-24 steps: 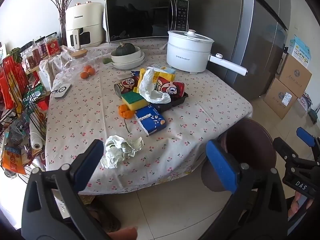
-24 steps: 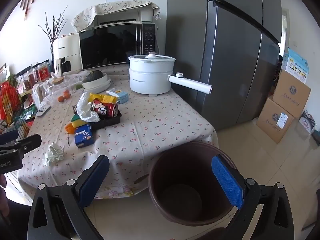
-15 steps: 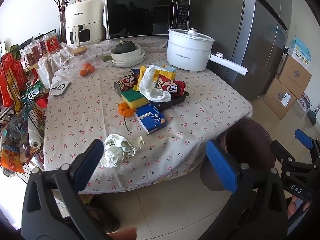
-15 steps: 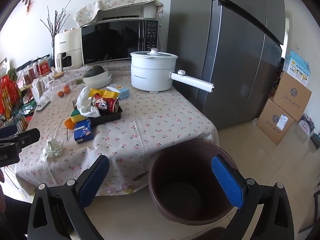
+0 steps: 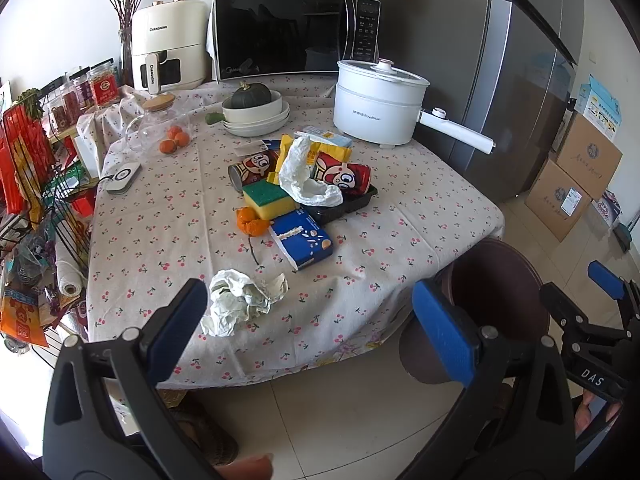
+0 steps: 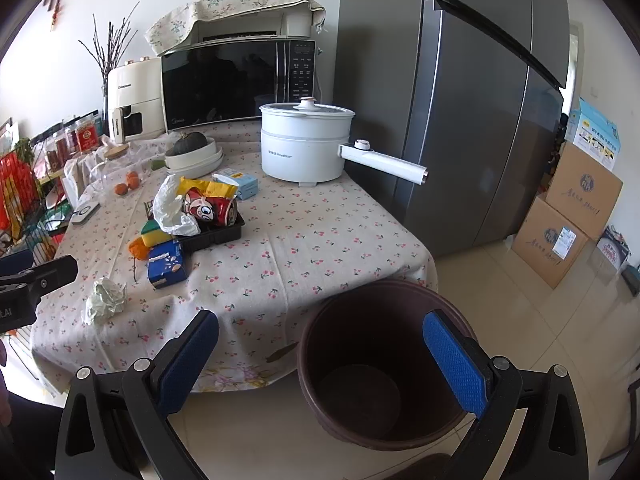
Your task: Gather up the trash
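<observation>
A crumpled white paper lies near the table's front edge; it also shows in the right wrist view. Behind it lie a blue snack box, orange peel, a yellow-green sponge and a black tray with red cans and a white plastic bag. A brown bin stands empty on the floor by the table's right corner. My left gripper is open, in front of and below the paper. My right gripper is open above the bin.
A white electric pot, microwave, air fryer, bowls with a squash and tangerines stand at the table's back. A wire rack stands at the left, a fridge and cardboard boxes at the right.
Both views have drifted slightly: the table and bin sit a little lower and closer in frame. Both grippers stay open and nothing on the table has moved.
</observation>
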Available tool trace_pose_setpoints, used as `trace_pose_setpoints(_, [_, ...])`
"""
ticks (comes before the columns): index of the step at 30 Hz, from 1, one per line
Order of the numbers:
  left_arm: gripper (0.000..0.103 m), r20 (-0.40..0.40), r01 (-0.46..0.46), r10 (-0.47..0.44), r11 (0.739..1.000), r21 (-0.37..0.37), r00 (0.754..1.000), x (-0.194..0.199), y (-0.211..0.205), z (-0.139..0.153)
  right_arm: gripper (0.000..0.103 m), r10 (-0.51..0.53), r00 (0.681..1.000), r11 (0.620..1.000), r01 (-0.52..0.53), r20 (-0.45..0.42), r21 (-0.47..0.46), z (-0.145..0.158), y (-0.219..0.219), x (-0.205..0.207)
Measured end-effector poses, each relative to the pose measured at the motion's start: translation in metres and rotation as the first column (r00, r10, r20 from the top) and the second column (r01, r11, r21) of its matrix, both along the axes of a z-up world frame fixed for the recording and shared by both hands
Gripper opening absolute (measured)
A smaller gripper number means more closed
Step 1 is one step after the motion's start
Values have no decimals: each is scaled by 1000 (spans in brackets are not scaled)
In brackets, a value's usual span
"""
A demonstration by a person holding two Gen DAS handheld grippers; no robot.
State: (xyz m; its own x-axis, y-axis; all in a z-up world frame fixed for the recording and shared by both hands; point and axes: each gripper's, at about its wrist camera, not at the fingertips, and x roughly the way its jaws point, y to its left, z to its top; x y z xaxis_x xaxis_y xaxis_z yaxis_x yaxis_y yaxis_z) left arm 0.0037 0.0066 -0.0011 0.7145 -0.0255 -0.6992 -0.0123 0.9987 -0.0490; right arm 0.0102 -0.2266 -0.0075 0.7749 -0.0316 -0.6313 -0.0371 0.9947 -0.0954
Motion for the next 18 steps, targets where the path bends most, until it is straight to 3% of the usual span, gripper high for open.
trace_pose_setpoints(18, [102,-3,6,-6,1000,-5,1000,2,0,0,103,-2,1000,1000,2,-4,5,-1,-2,0])
